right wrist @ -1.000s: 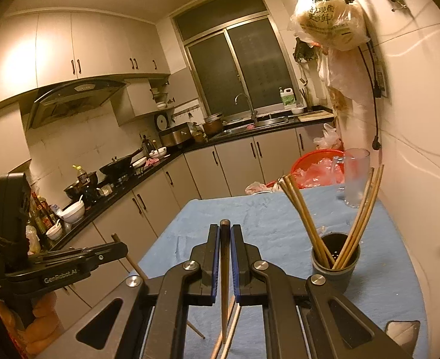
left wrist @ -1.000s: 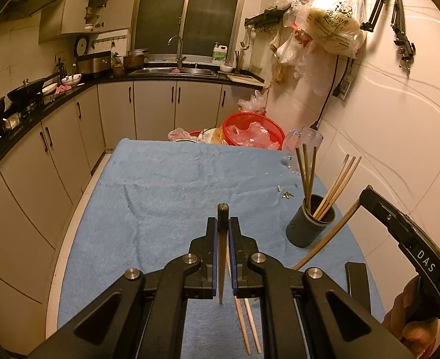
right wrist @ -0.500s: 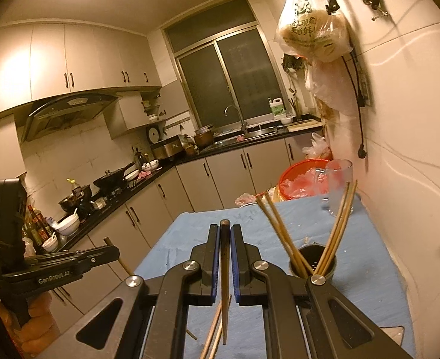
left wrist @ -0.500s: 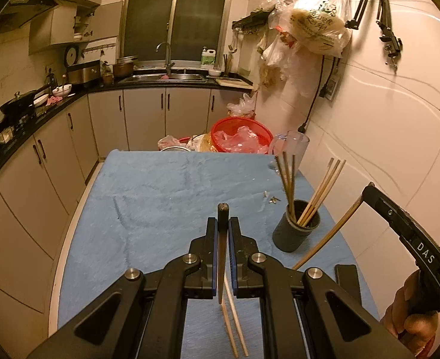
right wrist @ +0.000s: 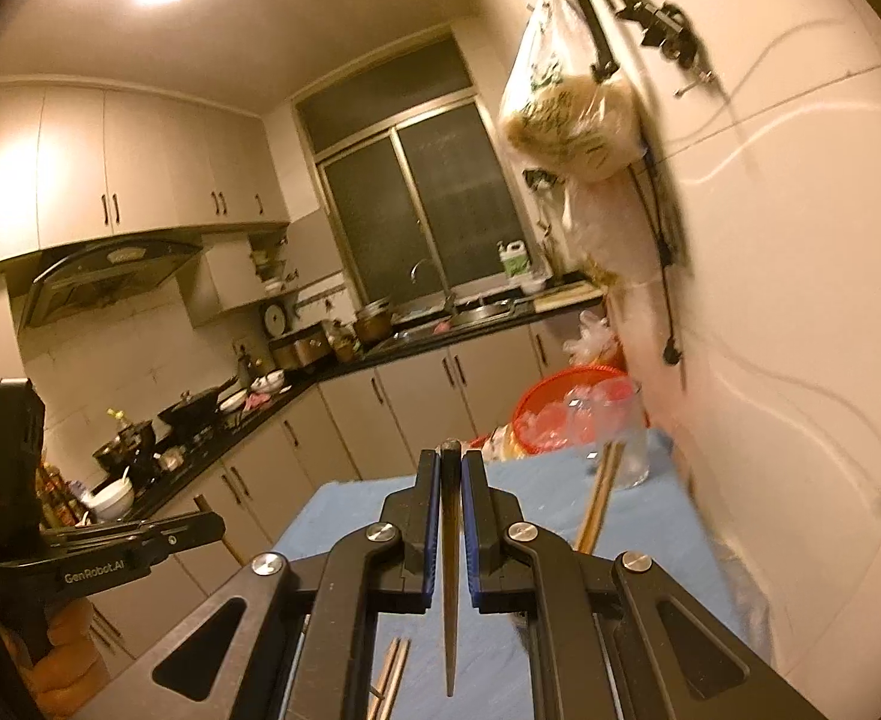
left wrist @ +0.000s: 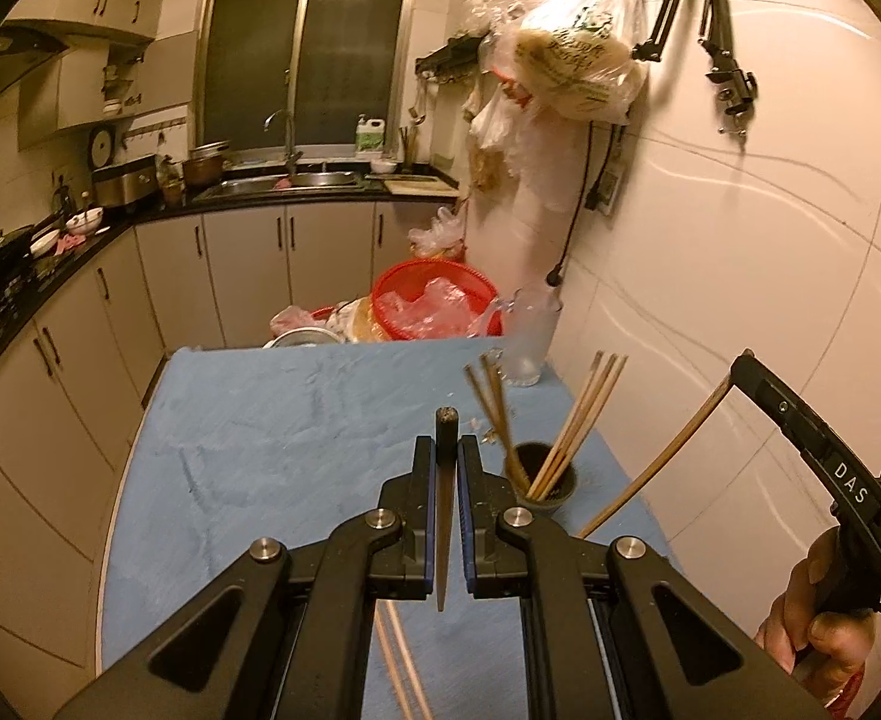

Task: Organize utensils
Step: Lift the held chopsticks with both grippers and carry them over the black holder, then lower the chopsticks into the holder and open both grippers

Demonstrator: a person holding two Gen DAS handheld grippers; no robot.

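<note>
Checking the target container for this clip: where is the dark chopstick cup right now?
In the left wrist view the dark cup stands on the blue cloth near the table's right edge, by the wall, nearer than the clear glass.

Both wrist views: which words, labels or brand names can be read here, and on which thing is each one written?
"DAS": white letters on the right gripper body, left wrist view.
"GenRobot.AI": on the left gripper body, right wrist view.
Green print on the hanging plastic bag: too blurred to read.
Label on the green-and-white bottle by the sink: too small to read.
</note>
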